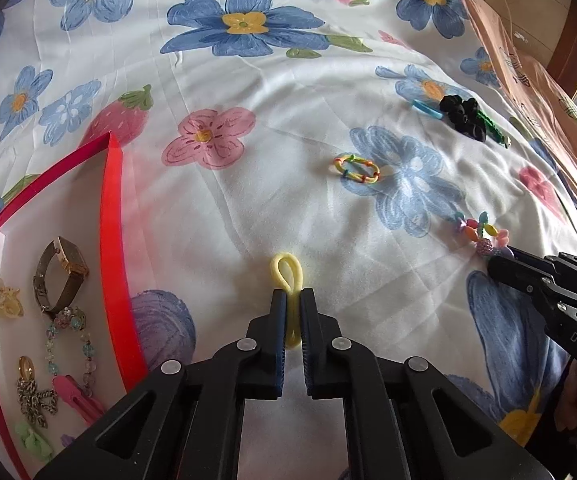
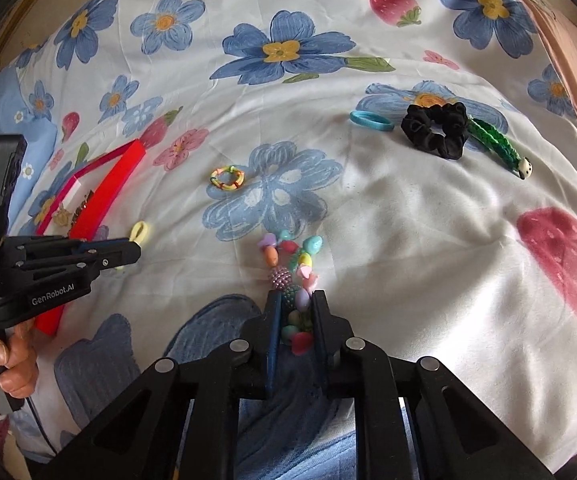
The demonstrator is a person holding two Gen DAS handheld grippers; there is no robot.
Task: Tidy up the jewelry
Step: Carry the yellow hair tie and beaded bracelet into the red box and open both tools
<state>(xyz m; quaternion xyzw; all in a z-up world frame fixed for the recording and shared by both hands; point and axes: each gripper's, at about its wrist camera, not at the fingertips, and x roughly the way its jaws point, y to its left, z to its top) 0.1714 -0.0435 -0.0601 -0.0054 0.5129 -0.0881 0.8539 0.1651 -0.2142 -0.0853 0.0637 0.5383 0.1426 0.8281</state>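
My left gripper (image 1: 293,294) is shut on a yellow hair tie (image 1: 286,274), just right of the red tray (image 1: 111,216). The tray holds a watch (image 1: 62,272), a bead bracelet (image 1: 70,344), a chain and clips. My right gripper (image 2: 296,296) is shut on a colourful bead bracelet (image 2: 292,258) on the floral sheet. In the left wrist view the right gripper (image 1: 500,258) sits at the right with the beads (image 1: 484,234). In the right wrist view the left gripper (image 2: 136,250) holds the yellow tie (image 2: 141,232) beside the tray (image 2: 104,196).
A multicoloured small hair tie (image 1: 357,168) lies mid-sheet, also in the right wrist view (image 2: 227,178). A blue tie (image 2: 370,121), black scrunchie (image 2: 436,130) and green braided band (image 2: 496,142) lie at the far right. A pink cloth (image 1: 528,64) borders the right.
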